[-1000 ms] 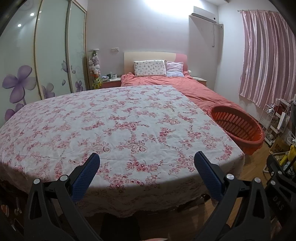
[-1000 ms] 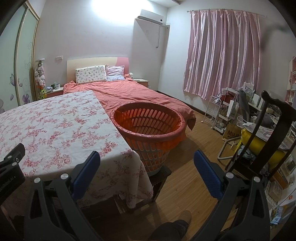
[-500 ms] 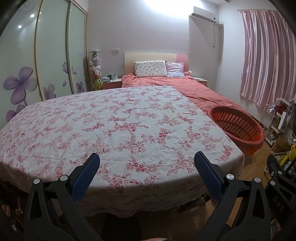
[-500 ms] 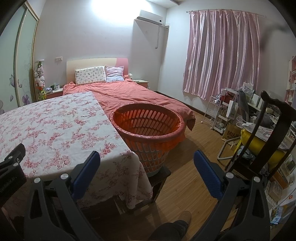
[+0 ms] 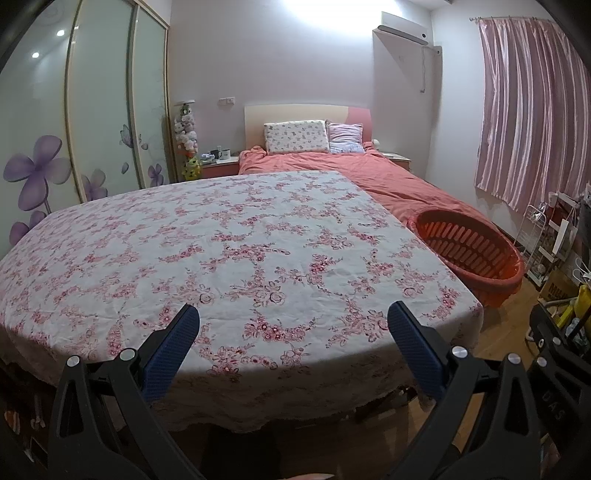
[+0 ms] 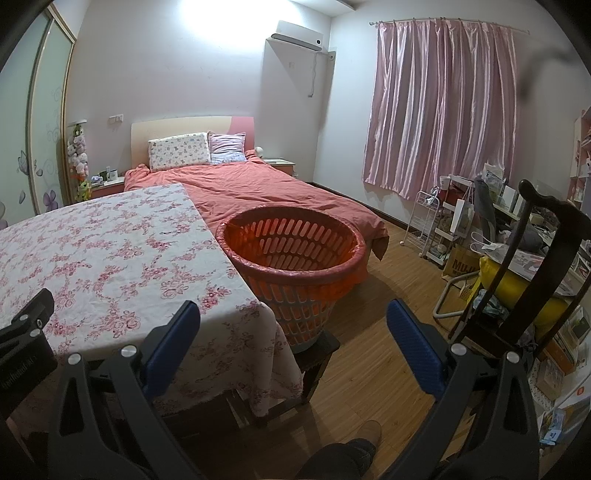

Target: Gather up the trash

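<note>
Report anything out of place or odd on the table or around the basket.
Nothing stands out. The floral tablecloth lies flat and bare, with no trash visible. The orange basket sits upright on a dark stool beside the table.

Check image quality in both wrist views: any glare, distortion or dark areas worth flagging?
Left wrist view: blown-out ceiling light glare at top, fisheye bending the wardrobe doors, dark vignette corners, floral tablecloth sharp. Right wrist view: the same glare, a dark smear upper right, shadow under the orange basket.
</note>
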A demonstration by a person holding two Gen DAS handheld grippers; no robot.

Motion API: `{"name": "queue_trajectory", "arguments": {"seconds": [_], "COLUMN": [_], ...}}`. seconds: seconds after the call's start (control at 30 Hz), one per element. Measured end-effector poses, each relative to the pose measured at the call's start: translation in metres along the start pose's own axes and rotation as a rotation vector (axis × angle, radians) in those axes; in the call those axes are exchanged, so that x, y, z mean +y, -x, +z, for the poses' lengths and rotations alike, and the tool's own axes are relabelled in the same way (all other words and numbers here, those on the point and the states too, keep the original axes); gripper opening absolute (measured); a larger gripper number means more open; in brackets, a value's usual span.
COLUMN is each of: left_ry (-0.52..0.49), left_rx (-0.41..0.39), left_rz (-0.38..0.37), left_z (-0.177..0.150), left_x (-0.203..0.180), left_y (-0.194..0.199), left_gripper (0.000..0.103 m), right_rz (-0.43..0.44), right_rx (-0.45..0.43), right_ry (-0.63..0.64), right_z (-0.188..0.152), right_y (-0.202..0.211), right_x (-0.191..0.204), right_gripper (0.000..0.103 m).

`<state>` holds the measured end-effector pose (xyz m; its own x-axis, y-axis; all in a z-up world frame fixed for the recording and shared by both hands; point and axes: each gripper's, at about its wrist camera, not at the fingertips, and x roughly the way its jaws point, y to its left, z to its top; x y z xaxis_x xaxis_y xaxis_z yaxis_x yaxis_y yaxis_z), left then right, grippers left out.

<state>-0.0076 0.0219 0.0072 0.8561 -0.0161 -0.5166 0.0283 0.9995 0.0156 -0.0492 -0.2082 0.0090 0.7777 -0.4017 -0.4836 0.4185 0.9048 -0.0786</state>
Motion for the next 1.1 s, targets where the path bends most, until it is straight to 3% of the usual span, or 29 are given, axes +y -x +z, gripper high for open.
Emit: {"name": "queue_trajectory", "arguments": {"seconds": [1.1], "left_ry": [0.012], "left_rx": [0.010], "left_rz": [-0.002], "left_z": [-0.0014], "left_x": [0.0027], "left_y": [-0.0007], "left_gripper": [0.100], "right_rz": [0.000], "right_rx": [-0.002], "right_ry": [-0.002], "right_z": [0.0002], "right_y": [0.0009], "right_x": [-0.0008], "right_gripper": [0.099]}}
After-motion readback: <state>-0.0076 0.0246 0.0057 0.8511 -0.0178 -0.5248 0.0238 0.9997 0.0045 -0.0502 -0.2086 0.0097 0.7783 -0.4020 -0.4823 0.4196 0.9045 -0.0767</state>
